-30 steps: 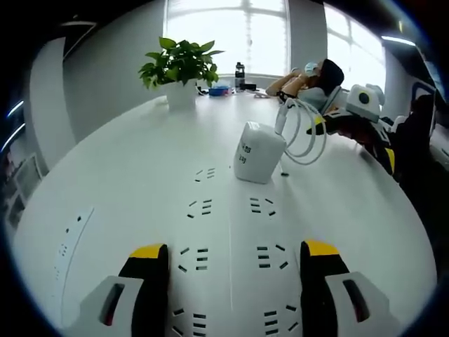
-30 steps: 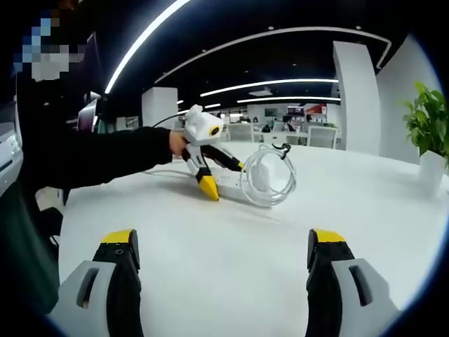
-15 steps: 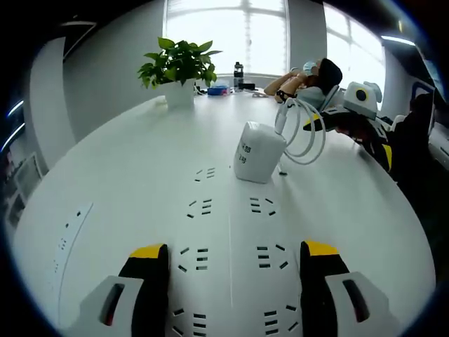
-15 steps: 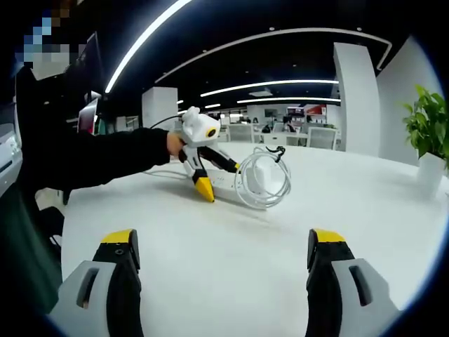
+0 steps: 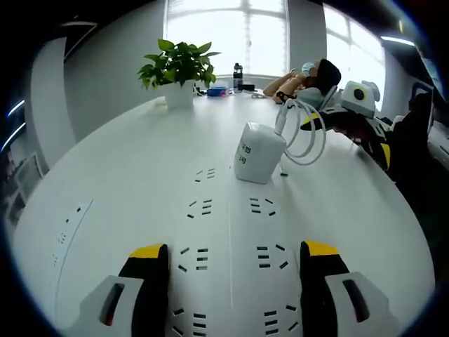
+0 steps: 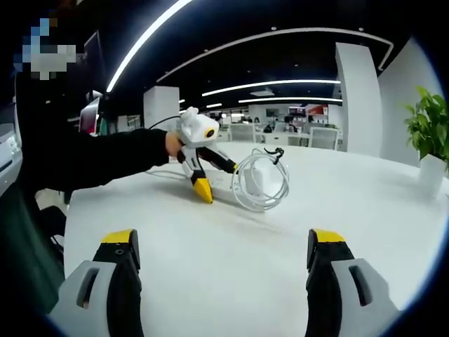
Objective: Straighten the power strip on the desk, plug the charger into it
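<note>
A wide white power strip (image 5: 231, 217) with several sockets lies on the white desk (image 5: 126, 161) and runs between my left gripper's jaws. My left gripper (image 5: 231, 253) is shut on it, one jaw against each long edge. A white charger (image 5: 257, 152) stands on the strip's far end, with its coiled white cable (image 5: 307, 133) beside it. In the right gripper view a hand in a black sleeve holds the left gripper (image 6: 214, 179) at the strip, next to the charger (image 6: 255, 175). My right gripper (image 6: 223, 246) hovers open over bare desk, well short of them.
A potted plant (image 5: 179, 67) stands at the desk's far end, also visible as the plant (image 6: 428, 130). A flush socket panel (image 5: 66, 235) sits in the desk to the left. A seated person (image 5: 312, 77) is beyond the desk. The right gripper (image 5: 347, 137) shows past the cable.
The strip, charger and left gripper have slid slightly left in the right gripper view. The desk's socket panel has shifted a little in the left gripper view. The right gripper stays open.
</note>
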Tool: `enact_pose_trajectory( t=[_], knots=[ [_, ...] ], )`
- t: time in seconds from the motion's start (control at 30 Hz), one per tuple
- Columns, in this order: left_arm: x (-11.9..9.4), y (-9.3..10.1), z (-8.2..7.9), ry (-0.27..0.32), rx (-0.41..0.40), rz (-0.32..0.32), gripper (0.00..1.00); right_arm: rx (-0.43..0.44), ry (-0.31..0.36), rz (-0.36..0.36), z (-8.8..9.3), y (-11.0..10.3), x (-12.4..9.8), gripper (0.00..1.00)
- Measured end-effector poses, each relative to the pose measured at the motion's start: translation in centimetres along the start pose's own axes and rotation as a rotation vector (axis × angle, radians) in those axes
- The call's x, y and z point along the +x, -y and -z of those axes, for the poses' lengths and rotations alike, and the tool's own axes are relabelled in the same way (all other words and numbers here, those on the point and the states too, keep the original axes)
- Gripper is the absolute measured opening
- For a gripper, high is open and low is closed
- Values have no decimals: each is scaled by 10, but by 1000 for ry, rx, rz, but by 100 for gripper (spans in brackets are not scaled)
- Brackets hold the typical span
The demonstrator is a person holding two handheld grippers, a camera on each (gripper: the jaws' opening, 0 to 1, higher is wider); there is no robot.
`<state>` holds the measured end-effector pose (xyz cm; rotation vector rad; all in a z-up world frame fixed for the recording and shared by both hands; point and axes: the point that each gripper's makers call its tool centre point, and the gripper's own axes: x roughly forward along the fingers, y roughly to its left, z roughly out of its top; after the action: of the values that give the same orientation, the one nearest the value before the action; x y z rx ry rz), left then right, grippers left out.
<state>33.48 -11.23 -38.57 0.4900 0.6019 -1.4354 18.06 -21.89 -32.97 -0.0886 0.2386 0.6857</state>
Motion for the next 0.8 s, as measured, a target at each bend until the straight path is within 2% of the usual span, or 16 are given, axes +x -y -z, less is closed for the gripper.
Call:
enact_pose_trajectory(
  t=[0.27, 0.6, 0.8],
  knots=[
    [-5, 9, 4, 11, -2, -2, 78, -11, -4, -3, -1, -4, 0, 98],
    [-8, 11, 6, 18, -7, -6, 78, -16, -4, -15, -3, -11, -1, 98],
    [-10, 13, 9, 4, -8, -9, 78, -23, -9, -21, -4, -15, -1, 98]
  ],
)
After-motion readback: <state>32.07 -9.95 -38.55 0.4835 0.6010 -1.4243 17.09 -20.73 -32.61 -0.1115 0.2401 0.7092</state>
